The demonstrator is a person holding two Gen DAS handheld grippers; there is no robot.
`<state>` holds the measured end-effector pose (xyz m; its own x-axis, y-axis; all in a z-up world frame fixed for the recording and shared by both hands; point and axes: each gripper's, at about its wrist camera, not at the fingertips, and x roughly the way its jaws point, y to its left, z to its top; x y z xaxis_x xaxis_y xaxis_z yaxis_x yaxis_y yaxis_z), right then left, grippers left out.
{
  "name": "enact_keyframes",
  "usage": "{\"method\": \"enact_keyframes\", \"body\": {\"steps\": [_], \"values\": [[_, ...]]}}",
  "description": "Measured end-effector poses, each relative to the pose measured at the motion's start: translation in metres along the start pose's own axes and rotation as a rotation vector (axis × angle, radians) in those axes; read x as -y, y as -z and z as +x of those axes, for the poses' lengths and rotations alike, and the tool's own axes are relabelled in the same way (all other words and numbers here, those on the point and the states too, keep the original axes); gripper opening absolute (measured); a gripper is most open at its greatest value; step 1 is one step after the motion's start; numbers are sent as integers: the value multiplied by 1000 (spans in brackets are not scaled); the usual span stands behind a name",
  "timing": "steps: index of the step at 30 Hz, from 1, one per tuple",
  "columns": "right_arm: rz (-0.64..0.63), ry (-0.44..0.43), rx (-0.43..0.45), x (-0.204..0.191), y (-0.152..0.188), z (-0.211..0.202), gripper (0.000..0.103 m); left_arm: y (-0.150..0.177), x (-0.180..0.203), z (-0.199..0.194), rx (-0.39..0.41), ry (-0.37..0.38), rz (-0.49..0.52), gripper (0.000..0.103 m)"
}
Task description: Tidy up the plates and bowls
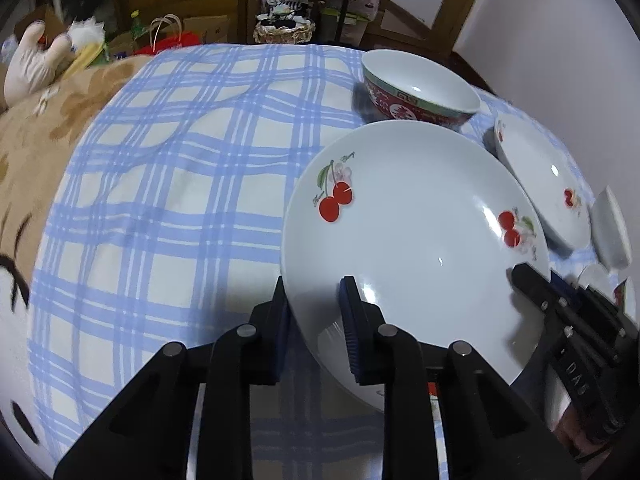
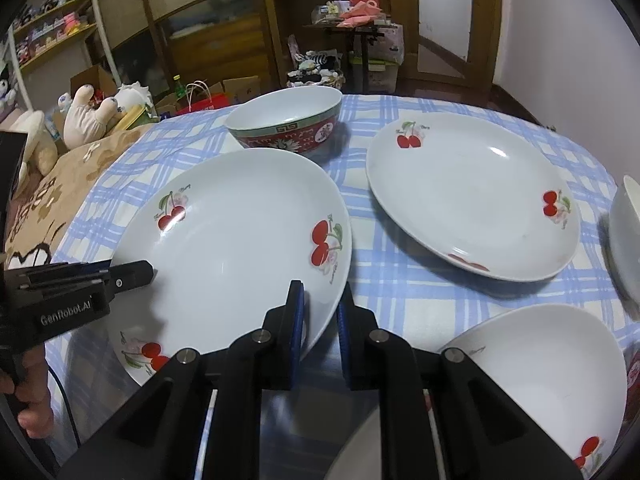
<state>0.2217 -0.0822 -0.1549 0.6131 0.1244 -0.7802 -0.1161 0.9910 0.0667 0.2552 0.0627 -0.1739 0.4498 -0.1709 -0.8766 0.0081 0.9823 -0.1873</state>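
A white cherry-print plate (image 1: 404,216) (image 2: 236,248) is held over the blue checked cloth (image 1: 180,184). My left gripper (image 1: 316,296) is shut on its left rim; it shows in the right wrist view (image 2: 132,274). My right gripper (image 2: 320,304) is shut on its right rim and shows in the left wrist view (image 1: 528,276). A second cherry plate (image 2: 468,196) (image 1: 540,176) lies to the right. A red patterned bowl (image 2: 288,124) (image 1: 420,88) stands behind. Another cherry plate (image 2: 140,356) lies beneath the held one.
A white cherry-print bowl (image 2: 552,376) sits at the near right, and a plain white bowl (image 2: 626,236) at the far right edge. A brown blanket (image 1: 36,152) and plush toy (image 2: 86,116) lie to the left. Shelves and boxes stand behind.
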Motion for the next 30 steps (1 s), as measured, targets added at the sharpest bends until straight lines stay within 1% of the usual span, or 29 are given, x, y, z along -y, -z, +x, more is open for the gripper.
{"method": "enact_keyframes", "body": {"steps": [2, 6, 8, 10, 14, 16, 18, 20, 22, 24, 30], "values": [[4, -2, 1, 1, 1, 0, 17, 0, -4, -3, 1, 25, -35, 23], [18, -13, 8, 0, 1, -5, 17, 1, 0, -9, 11, 8, -30, 23], [30, -25, 6, 2, 2, -8, 17, 1, -1, -12, 8, 9, -51, 23], [42, -28, 11, 3, 2, -15, 17, 0, -3, -17, 8, 39, -81, 23], [45, -29, 34, 4, 3, -31, 17, 3, 1, -25, 22, 40, -65, 23], [49, -27, 44, 5, 3, -40, 17, 6, 3, -32, 31, 52, -59, 23], [52, -26, 50, 6, 4, -47, 17, 8, 2, -43, 45, 90, -77, 23], [54, -38, 50, 6, 4, -56, 17, 12, 0, -55, 67, 106, -99, 23], [53, -49, 65, 5, 5, -67, 17, 17, 3, -75, 112, 99, -92, 23], [42, -49, 84, 1, 5, -77, 17, 22, 6, -89, 134, 90, -70, 23], [15, -61, 91, -12, 11, -111, 17, 41, 3, -121, 143, 96, -66, 23]]}}
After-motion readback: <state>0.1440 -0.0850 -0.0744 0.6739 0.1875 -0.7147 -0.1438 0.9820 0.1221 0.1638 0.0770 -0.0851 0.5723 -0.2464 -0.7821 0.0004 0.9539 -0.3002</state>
